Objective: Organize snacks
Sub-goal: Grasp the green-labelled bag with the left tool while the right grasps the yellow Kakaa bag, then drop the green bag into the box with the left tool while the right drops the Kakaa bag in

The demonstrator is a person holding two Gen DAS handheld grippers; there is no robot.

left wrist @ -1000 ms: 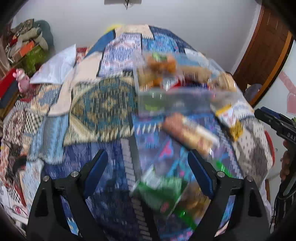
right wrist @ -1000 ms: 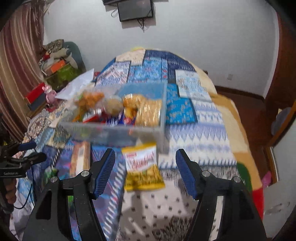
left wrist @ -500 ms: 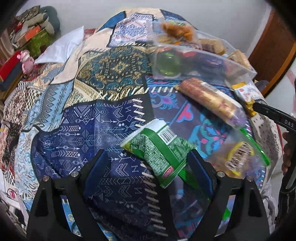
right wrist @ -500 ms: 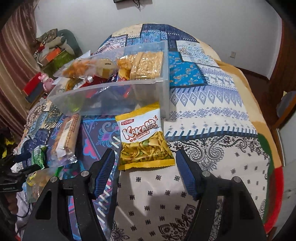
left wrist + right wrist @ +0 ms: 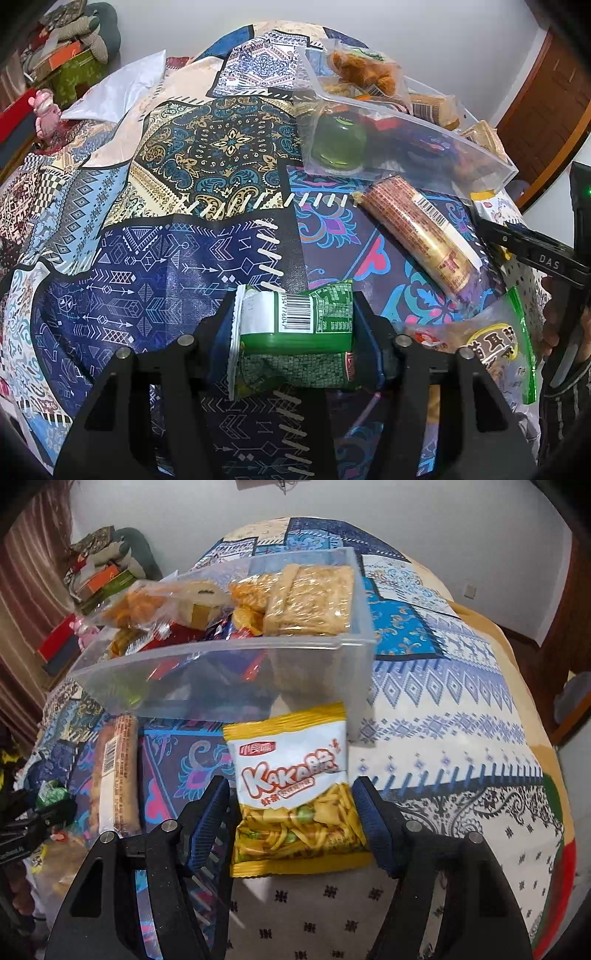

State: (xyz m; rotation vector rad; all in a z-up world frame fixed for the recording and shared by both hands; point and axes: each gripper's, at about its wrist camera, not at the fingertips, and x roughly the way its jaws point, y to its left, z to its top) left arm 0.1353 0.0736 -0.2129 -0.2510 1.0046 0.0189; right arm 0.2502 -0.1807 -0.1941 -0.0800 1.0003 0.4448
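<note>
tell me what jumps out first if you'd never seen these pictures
The green snack packet, pinched crumpled between the fingers of the left gripper, fills the left wrist view. In the right wrist view, the yellow and white Kakabb bag lies flat between the open fingers of the right gripper. Behind both stands a clear plastic bin heaped with snacks on the patchwork bedspread.

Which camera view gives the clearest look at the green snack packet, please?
The left wrist view: the green snack packet fills the centre, squeezed by the left gripper. The right wrist view shows only a small green scrap at its left edge.
</note>
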